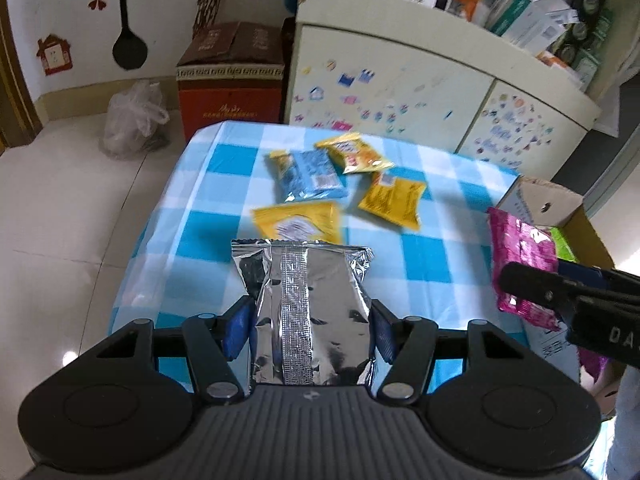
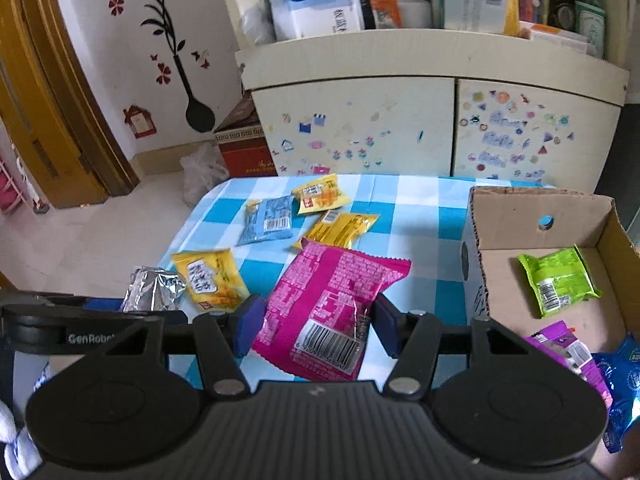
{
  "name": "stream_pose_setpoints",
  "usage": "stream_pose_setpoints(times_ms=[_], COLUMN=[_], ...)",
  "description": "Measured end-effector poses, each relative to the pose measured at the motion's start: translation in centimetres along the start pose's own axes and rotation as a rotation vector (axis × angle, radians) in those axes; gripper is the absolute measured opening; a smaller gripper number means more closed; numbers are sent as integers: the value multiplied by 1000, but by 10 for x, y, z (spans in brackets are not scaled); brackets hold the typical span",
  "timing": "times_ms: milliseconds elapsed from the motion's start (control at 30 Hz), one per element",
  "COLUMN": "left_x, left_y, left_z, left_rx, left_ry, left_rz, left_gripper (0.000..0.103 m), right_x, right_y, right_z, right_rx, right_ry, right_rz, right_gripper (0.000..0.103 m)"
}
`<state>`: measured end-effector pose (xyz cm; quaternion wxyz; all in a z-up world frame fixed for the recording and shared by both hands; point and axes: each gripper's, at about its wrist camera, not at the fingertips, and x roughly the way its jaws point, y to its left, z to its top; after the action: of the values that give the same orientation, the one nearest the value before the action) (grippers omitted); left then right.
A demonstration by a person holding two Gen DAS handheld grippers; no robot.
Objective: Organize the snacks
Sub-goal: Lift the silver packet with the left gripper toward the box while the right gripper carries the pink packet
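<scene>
Snack packets are in both your grippers. The pink packet (image 2: 328, 312) sits clamped between the pads of your right gripper (image 2: 318, 330), its long axis pointing away from you. The cardboard box (image 2: 540, 216) lies to its right on the worktop (image 2: 420, 208), so that hand is nearer. Your left gripper (image 1: 310, 332) is closed on the silver packet (image 1: 308, 300), farther from the box.
</scene>
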<state>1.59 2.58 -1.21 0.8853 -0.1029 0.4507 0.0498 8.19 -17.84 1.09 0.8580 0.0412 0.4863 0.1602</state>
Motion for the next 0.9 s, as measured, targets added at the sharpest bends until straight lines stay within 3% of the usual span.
stream_pose_setpoints(times_ms=[500, 900], left_x=[-7, -8], left_y=[-26, -55], left_z=[6, 11], left_rx=[41, 69], left_ry=[-52, -87], left_rz=[-10, -36], left_gripper=[66, 66], right_x=[-8, -22], right_y=[-3, -18], right_z=[7, 11], right_rx=[-8, 19], right_ry=[-32, -59], right_rz=[10, -30], right_gripper=[59, 59])
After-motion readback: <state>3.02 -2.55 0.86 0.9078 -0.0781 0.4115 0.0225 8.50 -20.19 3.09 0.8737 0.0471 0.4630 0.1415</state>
